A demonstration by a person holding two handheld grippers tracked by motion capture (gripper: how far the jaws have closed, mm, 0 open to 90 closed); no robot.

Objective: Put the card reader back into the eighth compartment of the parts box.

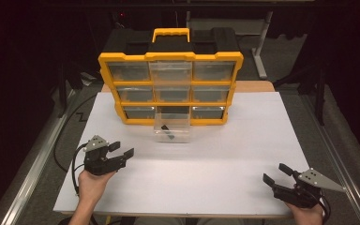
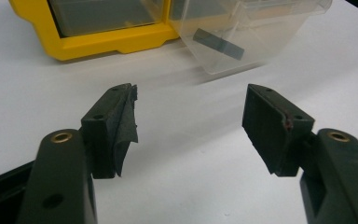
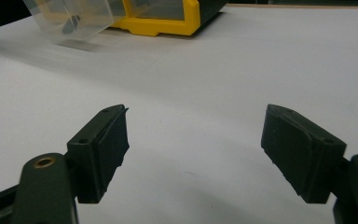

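Observation:
A yellow and black organiser [image 1: 170, 84] with clear drawers stands at the back of the white table [image 1: 206, 159]. Its bottom middle drawer [image 1: 172, 129] is pulled out towards me, and a small dark flat piece [image 1: 168, 130] lies inside it. That drawer [image 2: 251, 32] and the dark piece [image 2: 218, 43] also appear ahead in the left gripper view. My left gripper [image 1: 122, 149] rests open at the near left, aimed at the drawer, nothing between its jaws. At the near right my right gripper [image 1: 276, 173] is open and empty too. The drawer [image 3: 72, 18] lies far ahead of it.
A yellow carry handle [image 1: 170, 33] tops the organiser. Cables [image 1: 63, 140] trail off the table's left side. A metal rail [image 1: 33, 164] runs along the left and another along the right. The white surface between the two grippers is bare.

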